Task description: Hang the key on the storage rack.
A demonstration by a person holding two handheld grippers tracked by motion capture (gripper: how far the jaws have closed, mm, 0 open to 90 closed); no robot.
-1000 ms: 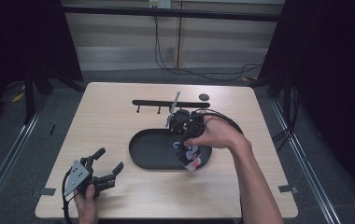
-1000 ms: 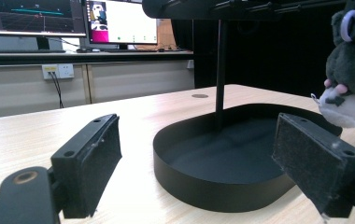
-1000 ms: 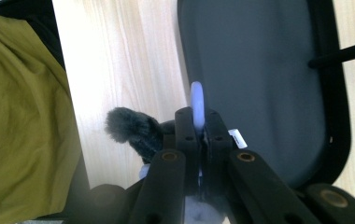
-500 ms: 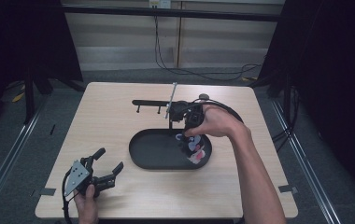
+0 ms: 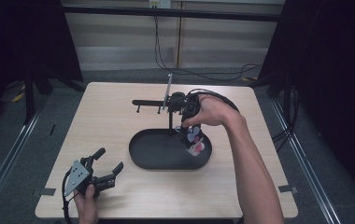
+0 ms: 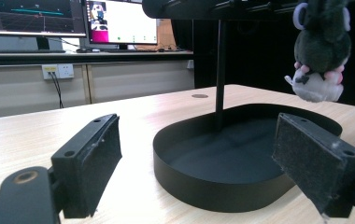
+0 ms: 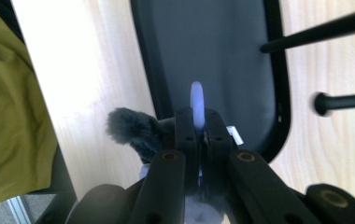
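A light wooden table (image 5: 119, 116) with rounded corners carries a black oval tray (image 5: 152, 156) near its middle. A small dark disc (image 6: 199, 96) lies on the tabletop beyond the tray.

So the right claw (image 5: 185, 122) is higher up now and a bit further back, and the plush toy (image 5: 193, 141) it's pinching now dangles clear above the black tray (image 5: 140, 154) instead of lying in it.
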